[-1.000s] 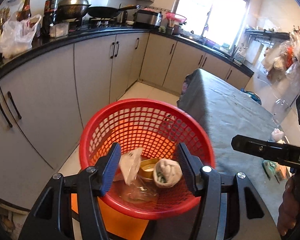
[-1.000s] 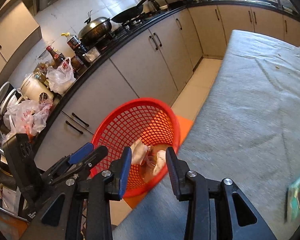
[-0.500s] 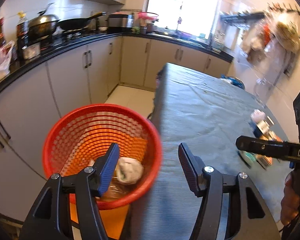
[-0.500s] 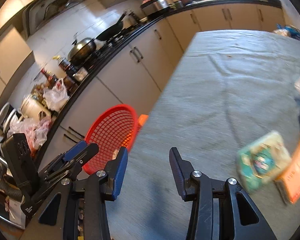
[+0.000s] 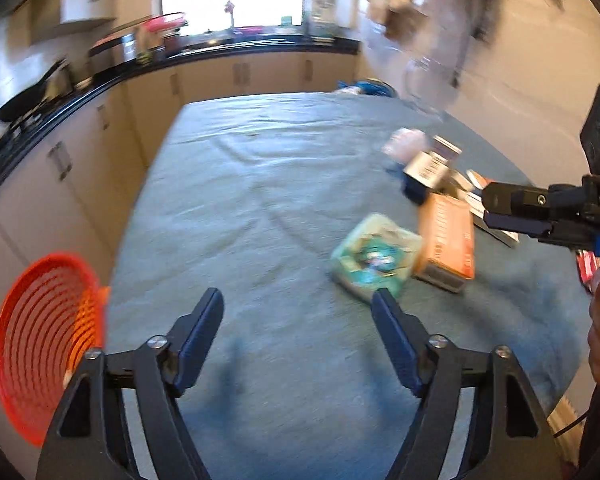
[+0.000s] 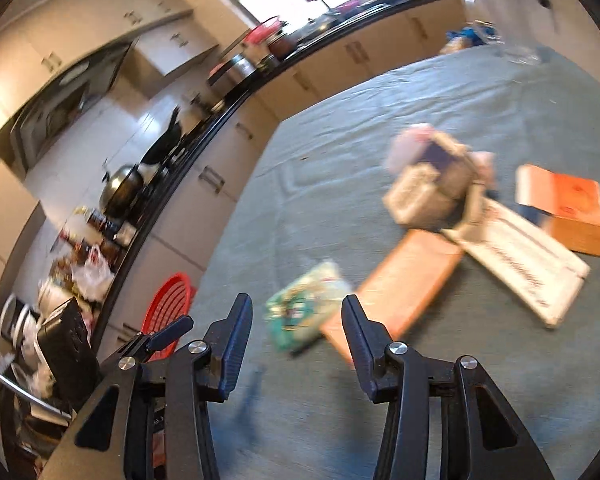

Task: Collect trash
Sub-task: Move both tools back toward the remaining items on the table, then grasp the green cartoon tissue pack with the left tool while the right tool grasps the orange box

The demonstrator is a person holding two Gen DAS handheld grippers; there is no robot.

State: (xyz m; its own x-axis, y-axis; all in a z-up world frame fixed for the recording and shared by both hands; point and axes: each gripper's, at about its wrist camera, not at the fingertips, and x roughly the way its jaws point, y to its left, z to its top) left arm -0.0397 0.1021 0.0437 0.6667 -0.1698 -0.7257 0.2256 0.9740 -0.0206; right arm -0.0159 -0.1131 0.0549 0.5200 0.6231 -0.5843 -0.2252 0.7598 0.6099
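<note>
Trash – a green packet [image 6: 306, 310] (soft, light, likely crinkly) – wants pinching mid-body; left gripper [image 5: 298, 314] and right gripper [image 6: 298, 322] have just been opening, empty.

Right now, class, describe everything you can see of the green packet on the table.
The green packet is a soft, pillow-like pouch, pale green with a darker teal printed middle, apparently glossy plastic; blur hides the print. It lies flat on the grey-green tablecloth, sealed as far as shows. Its far edge meets or overlaps the orange box. No gripper touches it; in the right wrist view it lies just beyond the open fingers.
</note>
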